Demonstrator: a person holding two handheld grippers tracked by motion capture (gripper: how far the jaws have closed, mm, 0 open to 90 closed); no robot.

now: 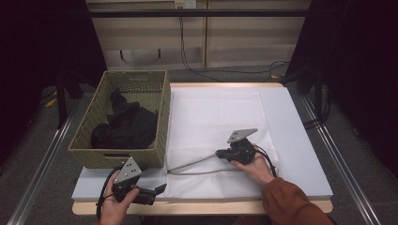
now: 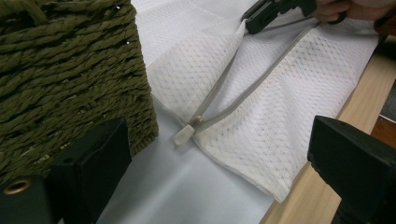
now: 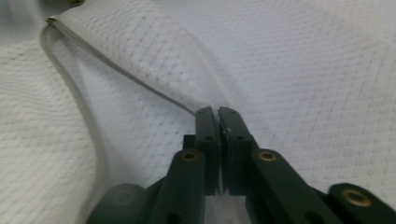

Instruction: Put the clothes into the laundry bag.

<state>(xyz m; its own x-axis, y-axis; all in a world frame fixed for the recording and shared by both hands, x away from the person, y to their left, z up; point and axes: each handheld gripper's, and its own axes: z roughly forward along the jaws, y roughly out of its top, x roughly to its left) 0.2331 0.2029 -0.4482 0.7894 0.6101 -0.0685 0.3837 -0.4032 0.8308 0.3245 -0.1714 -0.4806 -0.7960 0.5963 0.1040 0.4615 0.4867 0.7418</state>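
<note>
A white mesh laundry bag lies flat on the table with its grey zipper open along the near side. My right gripper is shut on the upper zipper edge and holds it a little off the table. In the right gripper view the jaws pinch that mesh edge. My left gripper is open at the front left, apart from the bag. In its own view the left gripper points toward the zipper pull, which lies ahead at the bag's corner.
A green woven basket with black clothing stands at the left of the table, close beside the left gripper and seen as a wall in its view. The wooden table edge runs along the front.
</note>
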